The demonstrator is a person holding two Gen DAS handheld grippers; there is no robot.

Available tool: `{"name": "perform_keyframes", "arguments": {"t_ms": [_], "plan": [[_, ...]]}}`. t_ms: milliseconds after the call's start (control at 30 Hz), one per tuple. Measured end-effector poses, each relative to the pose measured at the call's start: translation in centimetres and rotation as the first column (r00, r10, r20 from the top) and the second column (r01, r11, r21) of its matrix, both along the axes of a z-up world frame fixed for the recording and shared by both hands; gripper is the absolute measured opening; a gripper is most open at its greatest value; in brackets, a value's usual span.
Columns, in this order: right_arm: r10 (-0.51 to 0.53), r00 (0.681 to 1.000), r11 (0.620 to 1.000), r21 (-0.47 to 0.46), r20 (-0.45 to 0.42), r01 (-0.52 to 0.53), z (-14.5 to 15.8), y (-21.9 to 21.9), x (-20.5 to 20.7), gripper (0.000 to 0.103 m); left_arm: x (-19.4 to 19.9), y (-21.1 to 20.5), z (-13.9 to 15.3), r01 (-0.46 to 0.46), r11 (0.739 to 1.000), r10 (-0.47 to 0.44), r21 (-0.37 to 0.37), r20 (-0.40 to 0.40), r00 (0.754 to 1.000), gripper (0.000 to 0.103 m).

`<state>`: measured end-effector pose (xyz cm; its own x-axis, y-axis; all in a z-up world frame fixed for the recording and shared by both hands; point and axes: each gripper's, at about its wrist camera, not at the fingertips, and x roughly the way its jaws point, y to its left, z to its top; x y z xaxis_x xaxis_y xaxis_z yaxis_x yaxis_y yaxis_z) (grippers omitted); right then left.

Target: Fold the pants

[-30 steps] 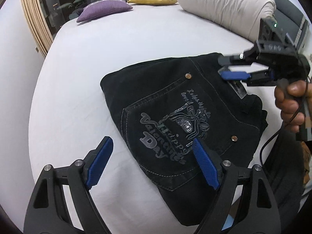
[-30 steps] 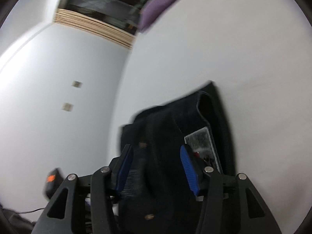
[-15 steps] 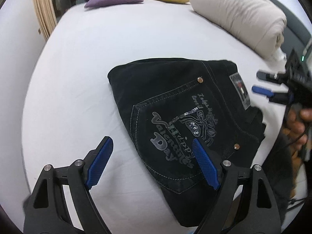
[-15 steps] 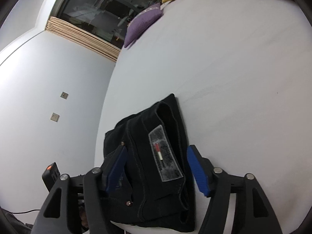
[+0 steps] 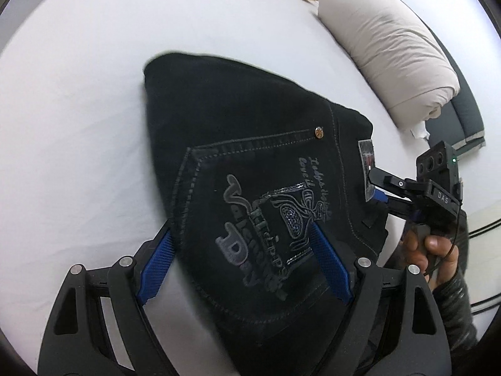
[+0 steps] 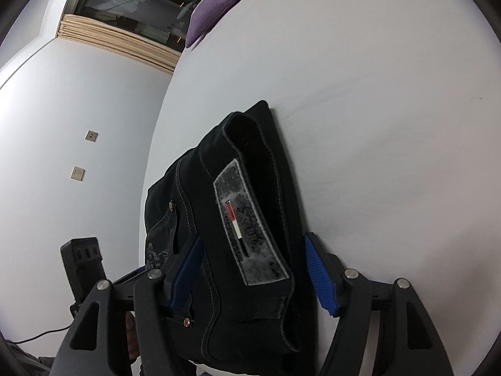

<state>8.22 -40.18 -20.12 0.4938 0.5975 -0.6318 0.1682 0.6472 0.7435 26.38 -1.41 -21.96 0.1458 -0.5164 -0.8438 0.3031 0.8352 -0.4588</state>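
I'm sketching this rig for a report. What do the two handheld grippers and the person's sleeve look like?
Both grippers, left and right, are black frames with triangular cutouts, silver pivot bolts and ribbed blue pads. In the left view, the right gripper carries a black camera box with a green light, "DAS" lettering and a thin black cable. The sleeve is dark.

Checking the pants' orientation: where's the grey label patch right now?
The patch sits on the waistband of the folded pants, between the right tongs; in the left wrist view it's at the pants' right edge.
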Motion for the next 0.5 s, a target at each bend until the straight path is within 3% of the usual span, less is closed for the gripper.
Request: {"name": "perform_keyframes", "arguments": {"t_ms": [67, 167, 233, 300, 500], "plan": [[0.012, 1.000, 1.000, 0.008, -0.001, -0.012, -0.1, 0.0, 0.2, 0.069, 0.4, -0.3, -0.4, 0.006, 1.000, -0.007, -0.027, -0.018, 1.000, 0.080], [0.016, 1.000, 0.999, 0.029, -0.001, -0.016, -0.3, -0.2, 0.3, 0.066, 0.9, -0.4, -0.7, 0.015, 0.999, -0.016, -0.036, -0.034, 0.999, 0.067], [0.020, 1.000, 0.999, 0.048, -0.008, -0.020, -0.7, -0.4, 0.6, 0.059, 1.2, -0.1, -1.0, 0.010, 0.999, -0.012, -0.043, -0.042, 0.999, 0.057], [0.025, 0.999, 0.999, 0.045, -0.038, -0.023, -1.3, -0.5, 0.9, 0.045, 1.4, 0.2, -1.3, 0.003, 0.998, -0.006, -0.057, -0.052, 0.999, 0.052], [0.050, 0.998, 0.999, -0.013, -0.047, -0.051, -1.2, 0.0, 1.0, 0.029, 1.6, 0.8, -1.4, -0.012, 0.996, 0.008, -0.085, -0.053, 0.999, 0.034]]}}
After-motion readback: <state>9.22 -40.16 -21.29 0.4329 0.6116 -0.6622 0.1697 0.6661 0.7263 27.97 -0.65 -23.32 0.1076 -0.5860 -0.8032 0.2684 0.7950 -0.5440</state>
